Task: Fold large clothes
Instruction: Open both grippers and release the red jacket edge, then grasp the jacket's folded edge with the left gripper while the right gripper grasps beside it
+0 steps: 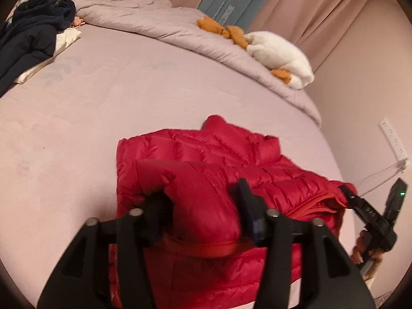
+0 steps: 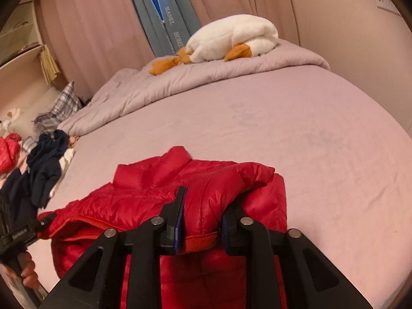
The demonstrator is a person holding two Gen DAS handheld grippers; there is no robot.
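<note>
A red puffer jacket (image 1: pixel 195 154) lies partly folded on the pink bed near the front edge; it also shows in the right wrist view (image 2: pixel 144 200). My left gripper (image 1: pixel 203 200) is shut on a thick fold of the jacket's hem, the fabric bulging between its fingers. My right gripper (image 2: pixel 203 213) is shut on the hem at the jacket's other side. The right gripper's body shows in the left wrist view (image 1: pixel 370 213), the left one's in the right wrist view (image 2: pixel 20 234).
A dark navy garment (image 1: pixel 33 38) lies at the bed's far left. A rumpled grey duvet (image 1: pixel 159 23) and a white plush goose (image 1: pixel 280 56) lie along the far side. Curtains and a wall stand behind. A red item (image 2: pixel 9 152) lies far left.
</note>
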